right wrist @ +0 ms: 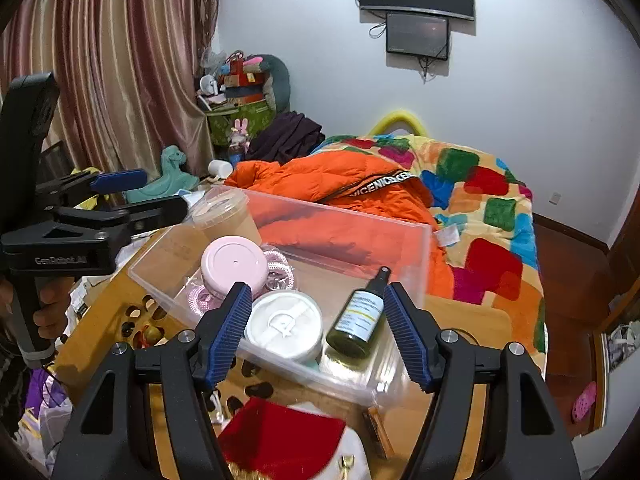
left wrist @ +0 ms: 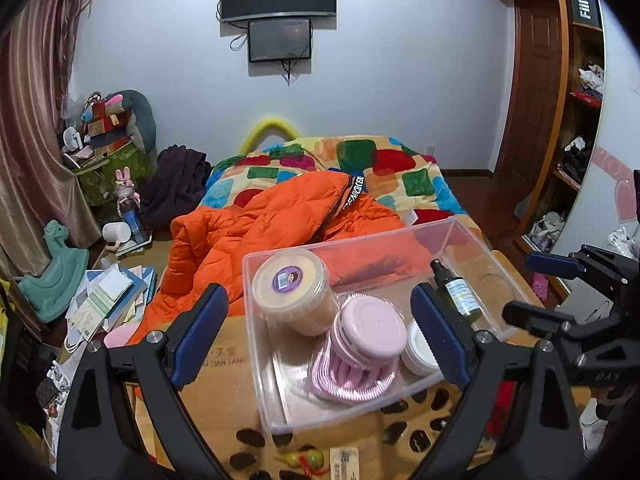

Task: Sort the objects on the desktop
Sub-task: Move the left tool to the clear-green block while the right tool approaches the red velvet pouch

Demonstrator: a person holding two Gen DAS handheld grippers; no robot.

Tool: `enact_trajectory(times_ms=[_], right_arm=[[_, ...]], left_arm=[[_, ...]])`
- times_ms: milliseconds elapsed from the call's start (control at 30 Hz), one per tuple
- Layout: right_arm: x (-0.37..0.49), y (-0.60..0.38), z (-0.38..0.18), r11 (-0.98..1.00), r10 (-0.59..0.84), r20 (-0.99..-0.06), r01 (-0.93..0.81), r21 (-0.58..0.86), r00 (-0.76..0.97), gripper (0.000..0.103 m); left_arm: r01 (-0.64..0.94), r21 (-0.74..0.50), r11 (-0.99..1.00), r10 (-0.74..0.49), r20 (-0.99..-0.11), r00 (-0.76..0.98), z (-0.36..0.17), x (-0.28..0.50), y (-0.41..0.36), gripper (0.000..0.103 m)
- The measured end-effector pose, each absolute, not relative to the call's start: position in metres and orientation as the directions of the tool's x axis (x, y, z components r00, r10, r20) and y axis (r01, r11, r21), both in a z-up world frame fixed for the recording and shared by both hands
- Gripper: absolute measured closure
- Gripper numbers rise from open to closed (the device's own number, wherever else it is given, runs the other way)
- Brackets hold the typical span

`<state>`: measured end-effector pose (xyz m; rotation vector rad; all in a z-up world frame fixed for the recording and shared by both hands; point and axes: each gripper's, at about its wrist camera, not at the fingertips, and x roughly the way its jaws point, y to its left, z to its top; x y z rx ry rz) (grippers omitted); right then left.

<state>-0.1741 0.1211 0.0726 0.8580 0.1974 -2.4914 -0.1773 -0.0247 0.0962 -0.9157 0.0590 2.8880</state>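
Your left gripper (left wrist: 320, 328) and right gripper (right wrist: 316, 332) both hang released, empty, above the clear bin (right wrist: 280, 216). In it lie the green spray bottle (right wrist: 360, 318), pink jar (right wrist: 234, 262), white jar (right wrist: 284, 326) and tan tub (left wrist: 294, 280).

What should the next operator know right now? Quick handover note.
Left tool: open, empty, in front of the clear bin.
Right tool: open, empty, at the bin's near wall.
In the bin: tan tub, pink jar on pink cord, white jar, green spray bottle lying down.
Left: red cloth and the small fruit ornament remain on the desk outside the bin.
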Motion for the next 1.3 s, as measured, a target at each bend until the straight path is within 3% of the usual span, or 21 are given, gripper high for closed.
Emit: enact_trajectory(times_ms=[167,767,933,1300], right_arm=[[-0.154,0.133,0.077,-0.887,-0.385,-0.586,0.46,0.024,-0.713,0.023],[-0.087,0.131,0.053,-0.924,-0.317,-0.552,0.382,-0.003,-0.771,0.023],[-0.075,0.131,0.04,-0.945,-0.29,-0.55,0.324,0.036,-0.783,0.017],[-0.083,0.118,0.003,-0.949,-0.262,-0.624,0.313,0.03,-0.736,0.016]], left_arm=[[-0.1,-0.003,-0.995,0.083,-0.576,-0.814,0.094,-0.16,-0.035,0.007],[-0.033,0.005,-0.999,0.021,-0.665,-0.747,0.03,-0.101,-0.049,0.007],[-0.049,-0.003,-0.999,0.038,-0.673,-0.739,0.011,-0.086,-0.04,0.007],[-0.074,-0.012,-0.997,0.062,-0.681,-0.73,-0.024,-0.064,-0.027,0.008]])
